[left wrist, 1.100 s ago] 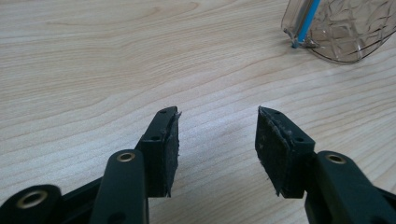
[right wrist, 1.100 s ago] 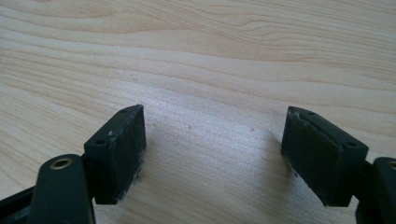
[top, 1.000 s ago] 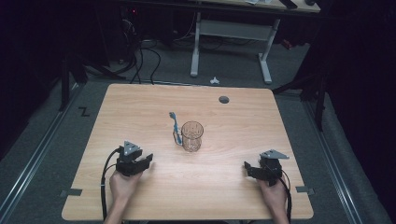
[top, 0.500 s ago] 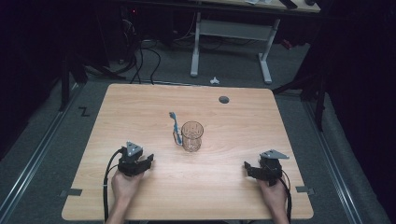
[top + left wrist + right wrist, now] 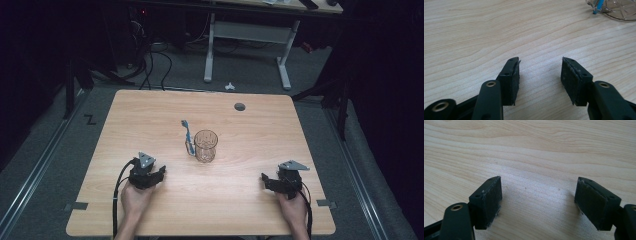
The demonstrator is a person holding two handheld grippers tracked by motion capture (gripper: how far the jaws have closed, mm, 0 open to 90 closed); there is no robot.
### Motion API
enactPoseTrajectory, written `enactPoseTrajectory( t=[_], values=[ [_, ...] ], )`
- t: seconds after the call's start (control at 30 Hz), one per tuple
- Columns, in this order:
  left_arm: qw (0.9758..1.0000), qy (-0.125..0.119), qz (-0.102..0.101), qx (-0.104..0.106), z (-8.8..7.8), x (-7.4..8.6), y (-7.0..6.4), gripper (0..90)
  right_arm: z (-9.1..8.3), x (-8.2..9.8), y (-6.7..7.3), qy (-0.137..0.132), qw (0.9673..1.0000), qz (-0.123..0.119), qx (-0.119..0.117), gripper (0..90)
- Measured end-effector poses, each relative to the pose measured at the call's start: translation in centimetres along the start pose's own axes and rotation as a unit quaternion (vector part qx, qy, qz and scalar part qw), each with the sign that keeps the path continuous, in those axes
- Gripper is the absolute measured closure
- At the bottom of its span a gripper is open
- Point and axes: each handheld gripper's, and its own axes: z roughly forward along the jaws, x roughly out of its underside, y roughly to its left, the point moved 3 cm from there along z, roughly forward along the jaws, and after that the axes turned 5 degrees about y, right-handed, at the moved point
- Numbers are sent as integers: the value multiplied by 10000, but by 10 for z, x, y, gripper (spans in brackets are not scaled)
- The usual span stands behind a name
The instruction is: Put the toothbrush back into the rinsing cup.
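A clear patterned glass [image 5: 205, 145] stands upright near the middle of the wooden table [image 5: 250, 135]. A blue-headed toothbrush [image 5: 187, 134] lies just left of it, its handle end close to the glass's base. In the left gripper view the glass's base [image 5: 621, 11] and the toothbrush's end [image 5: 596, 7] sit at the top right. My left gripper [image 5: 161, 173] rests at the front left, open, with only bare wood between its jaws [image 5: 540, 59]. My right gripper [image 5: 265, 179] rests at the front right, open wider and holding nothing [image 5: 538, 179].
A round cable hole [image 5: 240, 106] sits near the table's far edge. Beyond the table stand a white desk frame [image 5: 245, 35] and floor cables [image 5: 150, 60]. A small white object [image 5: 229, 86] lies on the floor behind the table.
My left gripper has crept slightly to the right, toward the glass. The right gripper, glass and toothbrush have not moved.
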Motion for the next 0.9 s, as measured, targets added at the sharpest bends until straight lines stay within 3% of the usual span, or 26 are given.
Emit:
enactPoseTrajectory(
  t=[0.4, 0.9],
  values=[
    [10000, 32, 27, 57, 1, 0, -1, 379, 0, 0, 0, -1, 10000, -1, 2, 221],
    [9999, 33, -21, 104, 0, 1, -1, 350, 0, 0, 0, 4, 10000, 11, 4, 221]
  ],
)
